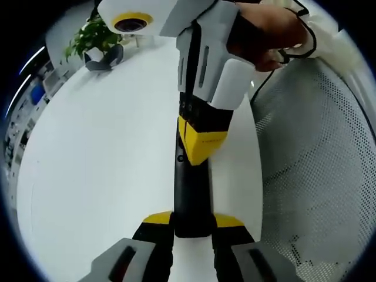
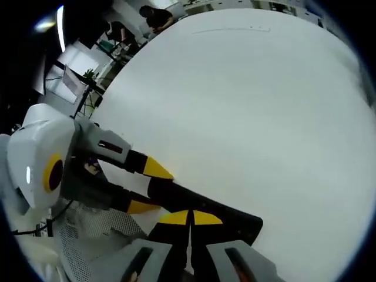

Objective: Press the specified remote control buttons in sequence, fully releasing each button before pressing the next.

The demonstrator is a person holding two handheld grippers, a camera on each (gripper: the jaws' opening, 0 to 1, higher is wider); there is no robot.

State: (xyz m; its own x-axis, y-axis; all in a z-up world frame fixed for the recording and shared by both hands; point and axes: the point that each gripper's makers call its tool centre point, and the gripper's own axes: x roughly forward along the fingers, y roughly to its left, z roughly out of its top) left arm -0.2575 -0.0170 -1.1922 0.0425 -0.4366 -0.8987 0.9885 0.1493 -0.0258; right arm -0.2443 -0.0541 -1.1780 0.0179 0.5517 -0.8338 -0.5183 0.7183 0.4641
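A long black remote [image 1: 191,194] lies lengthwise over the white table [image 1: 106,164]. My left gripper [image 1: 192,220] is shut on its near end, one yellow-tipped jaw on each side. My right gripper [image 1: 202,144], held by a hand, comes down from the top with its yellow tips together on the remote's upper face. In the right gripper view, my right gripper [image 2: 191,218] is shut, tips touching the remote [image 2: 179,195]. My left gripper [image 2: 147,187] clamps the remote's far end from the left. The buttons are hidden under the tips.
A grey mesh chair back [image 1: 317,176] stands close on the right of the table edge. A potted plant [image 1: 94,35] sits at the far end of the table. People [image 2: 155,17] work at desks beyond the table [image 2: 247,106].
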